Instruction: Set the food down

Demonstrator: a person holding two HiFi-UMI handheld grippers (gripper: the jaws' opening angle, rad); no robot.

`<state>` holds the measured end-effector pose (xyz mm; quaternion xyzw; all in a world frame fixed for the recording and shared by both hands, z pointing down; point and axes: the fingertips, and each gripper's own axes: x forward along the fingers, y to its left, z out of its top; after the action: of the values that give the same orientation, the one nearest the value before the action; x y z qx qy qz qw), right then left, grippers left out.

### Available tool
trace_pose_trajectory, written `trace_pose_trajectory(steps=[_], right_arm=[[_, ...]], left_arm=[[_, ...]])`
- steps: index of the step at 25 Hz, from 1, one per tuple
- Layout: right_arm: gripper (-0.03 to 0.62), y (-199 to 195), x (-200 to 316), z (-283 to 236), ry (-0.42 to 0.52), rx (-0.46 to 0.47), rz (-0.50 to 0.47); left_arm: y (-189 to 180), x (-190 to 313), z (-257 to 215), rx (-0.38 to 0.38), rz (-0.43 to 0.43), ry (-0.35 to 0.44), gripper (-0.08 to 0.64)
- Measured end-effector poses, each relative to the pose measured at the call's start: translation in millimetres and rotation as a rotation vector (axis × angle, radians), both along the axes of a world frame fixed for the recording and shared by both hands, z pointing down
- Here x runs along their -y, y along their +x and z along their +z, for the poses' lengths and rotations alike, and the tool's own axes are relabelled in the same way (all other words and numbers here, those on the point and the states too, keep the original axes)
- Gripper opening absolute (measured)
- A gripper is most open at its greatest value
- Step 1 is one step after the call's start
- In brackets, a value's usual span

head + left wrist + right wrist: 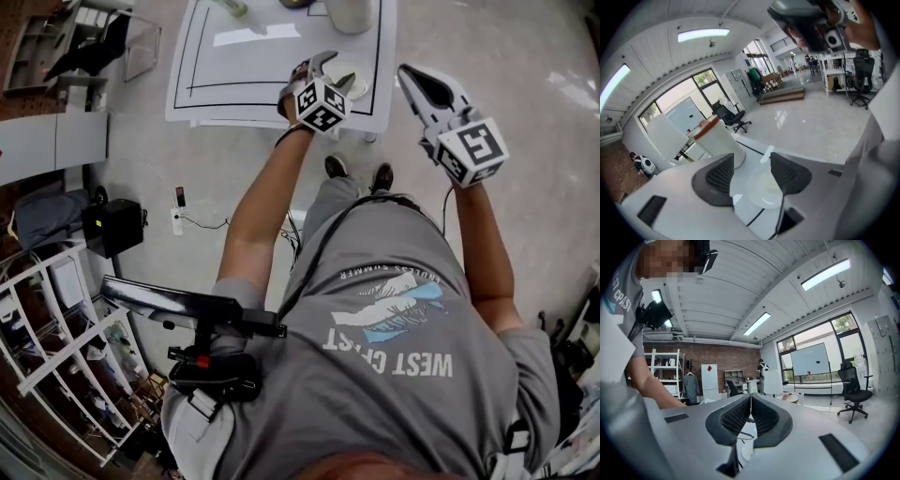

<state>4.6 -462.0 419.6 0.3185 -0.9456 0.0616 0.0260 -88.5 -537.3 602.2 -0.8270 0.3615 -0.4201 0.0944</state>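
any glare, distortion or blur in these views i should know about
Head view: fisheye bows the white table's edges; the light is even and the detail sharp. Left gripper view: strong barrel curve, dark corners, window glare on the floor, and the pale plate looks washed out. Right gripper view: the ceiling light is blown out, with a mosaic patch at top left.

Grey T-shirt [375, 403]: print "WEST COAST", "ENDLESS SUMMER", upside down.

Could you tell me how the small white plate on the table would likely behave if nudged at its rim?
The plate looks low and flat, so it probably won't tip. On the smooth table it would likely slide easily.
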Motion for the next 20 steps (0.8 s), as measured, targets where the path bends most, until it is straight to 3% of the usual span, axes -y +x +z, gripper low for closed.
trace_pose_trajectory(steps=[6,10,13,16,20], right_arm=[[0.006,-16,-22,-34,0.015,0.093,-0.076],[0.006,-33,-46,-64,0.039,0.154,-0.123],[0.006,-43,-72,-86,0.079,0.151,-0.125],[0.005,-51,-105,-111,0.110,0.156,-0.110],[0.005,-64,-150,-132,0.130,0.178,-0.106]], left_arm=[[0,-20,-144,-0.286,0.001,0.214,0.235],[-23,-59,-237,-0.539,0.014,0.332,0.235],[-50,-106,-286,-0.731,0.030,0.348,0.228],[-79,-163,-322,-0.878,0.057,0.344,0.161],[-114,-228,-337,-0.954,0.073,0.354,0.133]])
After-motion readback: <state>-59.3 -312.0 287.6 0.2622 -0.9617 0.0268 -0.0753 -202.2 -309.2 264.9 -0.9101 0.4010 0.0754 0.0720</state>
